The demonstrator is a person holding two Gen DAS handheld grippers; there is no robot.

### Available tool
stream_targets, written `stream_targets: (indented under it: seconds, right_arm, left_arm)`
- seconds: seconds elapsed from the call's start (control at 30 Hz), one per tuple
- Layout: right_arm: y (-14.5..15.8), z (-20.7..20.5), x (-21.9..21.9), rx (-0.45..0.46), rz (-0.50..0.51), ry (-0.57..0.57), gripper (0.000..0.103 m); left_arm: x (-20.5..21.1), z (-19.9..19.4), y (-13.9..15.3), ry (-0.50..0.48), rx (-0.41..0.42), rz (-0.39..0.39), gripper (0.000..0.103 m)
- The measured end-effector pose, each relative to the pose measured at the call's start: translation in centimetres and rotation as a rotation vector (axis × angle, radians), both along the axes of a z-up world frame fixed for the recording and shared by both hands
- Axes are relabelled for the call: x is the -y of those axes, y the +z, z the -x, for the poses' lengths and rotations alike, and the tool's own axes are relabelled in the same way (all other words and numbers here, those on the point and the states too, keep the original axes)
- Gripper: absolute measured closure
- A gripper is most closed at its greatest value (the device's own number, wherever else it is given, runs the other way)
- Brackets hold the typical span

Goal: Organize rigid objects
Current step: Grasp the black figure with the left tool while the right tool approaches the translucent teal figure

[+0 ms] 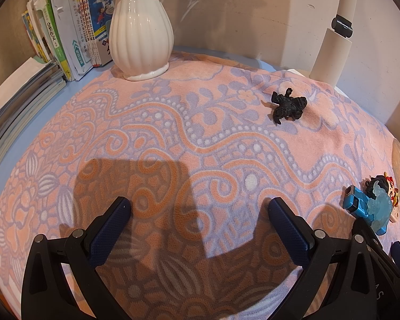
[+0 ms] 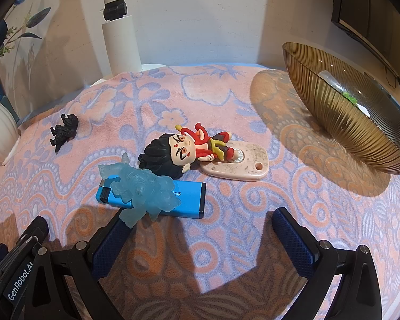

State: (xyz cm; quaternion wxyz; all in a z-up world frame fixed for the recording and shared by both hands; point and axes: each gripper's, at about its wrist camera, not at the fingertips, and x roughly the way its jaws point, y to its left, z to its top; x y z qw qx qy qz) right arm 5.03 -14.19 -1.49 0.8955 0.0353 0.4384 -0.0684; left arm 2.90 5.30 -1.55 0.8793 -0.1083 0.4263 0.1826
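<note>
A small black figurine [image 1: 288, 104] lies on the patterned cloth, also in the right wrist view [image 2: 64, 130]. A translucent blue figurine [image 2: 144, 189] lies on top of a blue lighter [image 2: 184, 200]. Behind them a red-and-black doll [image 2: 181, 150] lies on its pink base [image 2: 242, 164]. These show at the right edge of the left wrist view [image 1: 370, 205]. My left gripper [image 1: 200, 213] is open and empty over bare cloth. My right gripper [image 2: 200, 224] is open and empty, just in front of the lighter.
A brown ribbed glass bowl [image 2: 341, 112] stands at the right with something inside. A white vase [image 1: 141, 32] and a row of books [image 1: 66, 32] stand at the back left. A white lamp post [image 2: 120, 26] rises at the back wall.
</note>
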Motion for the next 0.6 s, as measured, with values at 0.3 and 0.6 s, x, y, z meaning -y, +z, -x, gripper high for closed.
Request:
stream_targets:
  seconds: [0.3, 0.6]
  right_arm:
    - [0.0, 0.0, 0.1, -0.016, -0.003, 0.035, 0.000]
    - [0.1, 4.0, 3.1, -0.087, -0.004, 0.648, 0.000]
  left_arm:
    - [0.0, 0.0, 0.0, 0.001, -0.001, 0.000, 0.000]
    - [-0.1, 1.7, 0.1, -0.217, -0.032, 0.024, 0.000]
